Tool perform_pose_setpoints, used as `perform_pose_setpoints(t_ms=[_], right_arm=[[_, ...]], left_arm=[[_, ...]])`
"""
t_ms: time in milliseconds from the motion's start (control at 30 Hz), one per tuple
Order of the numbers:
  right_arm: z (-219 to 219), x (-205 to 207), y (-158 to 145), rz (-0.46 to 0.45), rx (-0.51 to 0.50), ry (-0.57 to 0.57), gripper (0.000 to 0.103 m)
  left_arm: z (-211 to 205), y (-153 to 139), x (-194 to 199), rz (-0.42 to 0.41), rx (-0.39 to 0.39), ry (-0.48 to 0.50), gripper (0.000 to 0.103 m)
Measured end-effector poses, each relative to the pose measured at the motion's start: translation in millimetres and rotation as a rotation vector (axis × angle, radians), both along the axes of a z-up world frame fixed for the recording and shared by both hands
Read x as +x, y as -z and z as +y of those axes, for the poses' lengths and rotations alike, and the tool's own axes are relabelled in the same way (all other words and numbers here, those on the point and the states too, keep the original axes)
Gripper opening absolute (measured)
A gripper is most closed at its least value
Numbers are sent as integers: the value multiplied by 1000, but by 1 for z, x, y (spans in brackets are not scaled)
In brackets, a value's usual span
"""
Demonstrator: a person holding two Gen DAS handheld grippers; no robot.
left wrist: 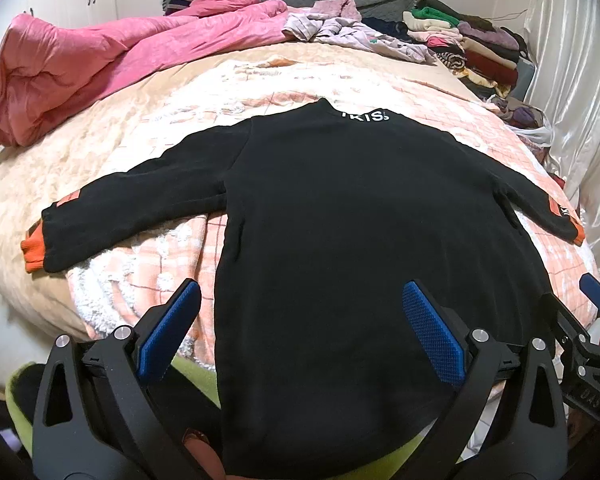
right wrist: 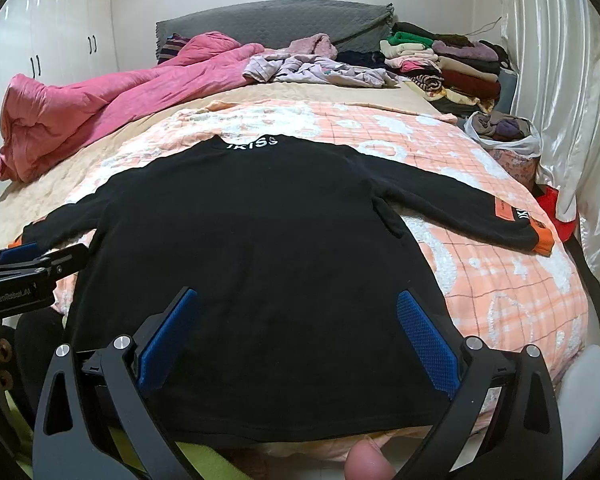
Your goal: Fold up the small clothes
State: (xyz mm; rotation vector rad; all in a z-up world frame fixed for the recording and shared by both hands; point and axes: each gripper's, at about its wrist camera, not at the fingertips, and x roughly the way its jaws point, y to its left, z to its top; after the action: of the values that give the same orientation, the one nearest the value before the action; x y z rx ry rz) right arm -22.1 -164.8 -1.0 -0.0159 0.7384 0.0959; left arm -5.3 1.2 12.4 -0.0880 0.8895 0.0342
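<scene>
A black long-sleeved top (left wrist: pixel 340 216) with orange cuffs and white lettering at the neck lies spread flat on the bed, both sleeves stretched outward. My left gripper (left wrist: pixel 300 300) hovers open over its lower left hem, blue pads wide apart with nothing between them. In the right wrist view the same top (right wrist: pixel 260 240) fills the middle, and my right gripper (right wrist: pixel 296 308) stands open over its lower right hem. Each gripper shows at the other view's edge: the right gripper (left wrist: pixel 596 300) and the left gripper (right wrist: pixel 24 256).
The bed has a peach checked blanket (right wrist: pixel 500 280). A pink duvet (left wrist: pixel 80 68) lies bunched at the far left, loose pale clothes (left wrist: pixel 352 32) at the back, and stacked folded clothes (left wrist: pixel 480 48) at the back right. A white curtain (right wrist: pixel 560 80) borders the right side.
</scene>
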Motion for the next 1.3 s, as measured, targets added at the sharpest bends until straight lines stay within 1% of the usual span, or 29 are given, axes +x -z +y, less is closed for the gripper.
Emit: perform_pose_setpoints(t_ms=[567,1300], right_arm=[[1,2,3,19,16,-1,99],[-5,4,4,13,32,10,99]], left_arm=[[-1,0,0,-6,1,0,95],[-3,0,3,-12,10,5,95]])
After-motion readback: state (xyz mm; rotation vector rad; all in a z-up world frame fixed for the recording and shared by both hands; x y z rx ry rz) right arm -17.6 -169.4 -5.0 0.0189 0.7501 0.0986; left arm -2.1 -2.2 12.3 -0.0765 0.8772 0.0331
